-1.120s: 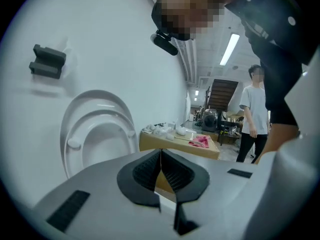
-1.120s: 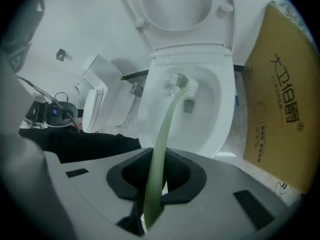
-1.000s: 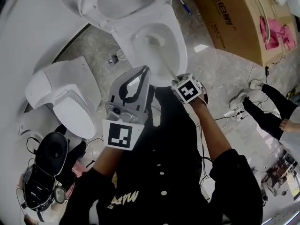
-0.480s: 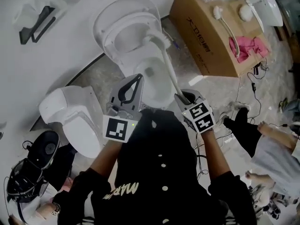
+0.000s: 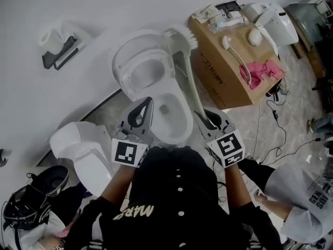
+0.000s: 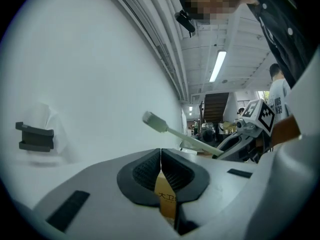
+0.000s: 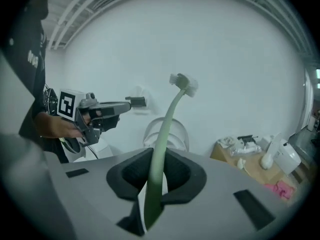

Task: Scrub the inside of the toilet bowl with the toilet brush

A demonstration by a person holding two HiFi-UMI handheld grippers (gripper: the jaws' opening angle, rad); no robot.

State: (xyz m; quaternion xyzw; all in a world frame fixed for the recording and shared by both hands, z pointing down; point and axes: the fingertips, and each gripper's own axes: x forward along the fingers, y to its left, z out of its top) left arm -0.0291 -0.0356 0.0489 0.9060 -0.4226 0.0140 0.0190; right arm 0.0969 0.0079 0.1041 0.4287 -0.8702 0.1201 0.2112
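The white toilet (image 5: 179, 126) stands in front of me with its lid (image 5: 132, 53) up against the wall. My right gripper (image 5: 208, 120) is shut on the pale green handle of the toilet brush (image 5: 188, 82). The brush head (image 5: 180, 38) is lifted clear of the bowl, up beside the raised lid. In the right gripper view the handle (image 7: 162, 139) runs up from between the pads of that gripper (image 7: 155, 171) to the brush head (image 7: 183, 82). My left gripper (image 5: 143, 108) hovers at the bowl's left rim; its jaws (image 6: 161, 159) are shut with nothing in them.
A second white toilet (image 5: 83, 142) lies low at the left. A cardboard box (image 5: 223, 82) with a pink cloth (image 5: 263, 69) and white parts stands right of the toilet. A black holder (image 5: 57, 56) hangs on the wall. Another person (image 5: 296, 207) sits at lower right, cables (image 5: 276, 134) nearby.
The brush head has come up out of the bowl and now stands high beside the lid. My head view has tilted up toward the wall. Both grippers kept their grip states.
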